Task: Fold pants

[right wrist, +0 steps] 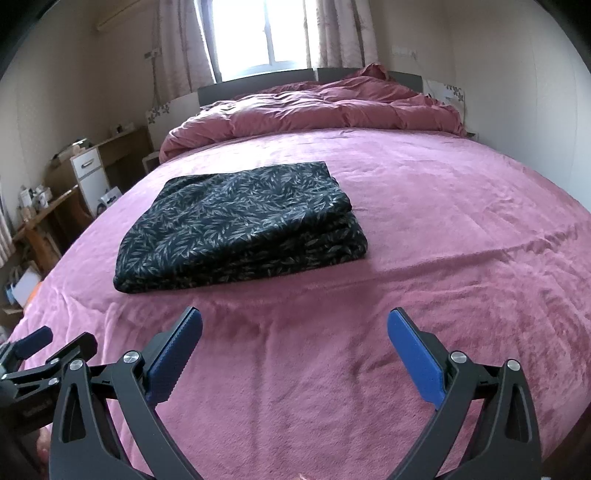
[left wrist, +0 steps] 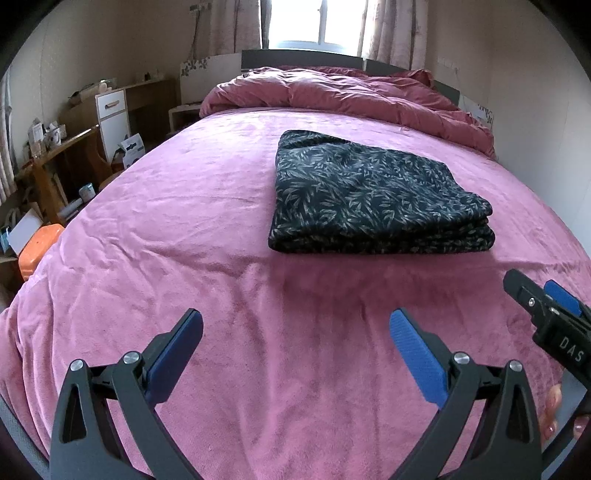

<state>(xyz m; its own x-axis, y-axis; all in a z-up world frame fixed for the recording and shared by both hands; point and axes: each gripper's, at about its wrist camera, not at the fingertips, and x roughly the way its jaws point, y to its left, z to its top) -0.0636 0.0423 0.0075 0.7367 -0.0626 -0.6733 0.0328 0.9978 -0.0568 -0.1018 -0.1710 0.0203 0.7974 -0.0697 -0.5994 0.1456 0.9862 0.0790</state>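
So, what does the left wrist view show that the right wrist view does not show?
Only the left wrist view shows the orange box beside the bed, fingertips of a hand, and the open left gripper from behind. Only the right wrist view shows the open right gripper from behind. Both show the folded pants lying on the pink blanket, the bunched duvet and the window.

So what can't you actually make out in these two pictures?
- Underside and inner layers of the folded dark leaf-print pants: covered by their own top layer, both views.
- Small clutter on the wooden desk: too small and blurred, left view.
- Scene outside the bright window: washed out by glare.
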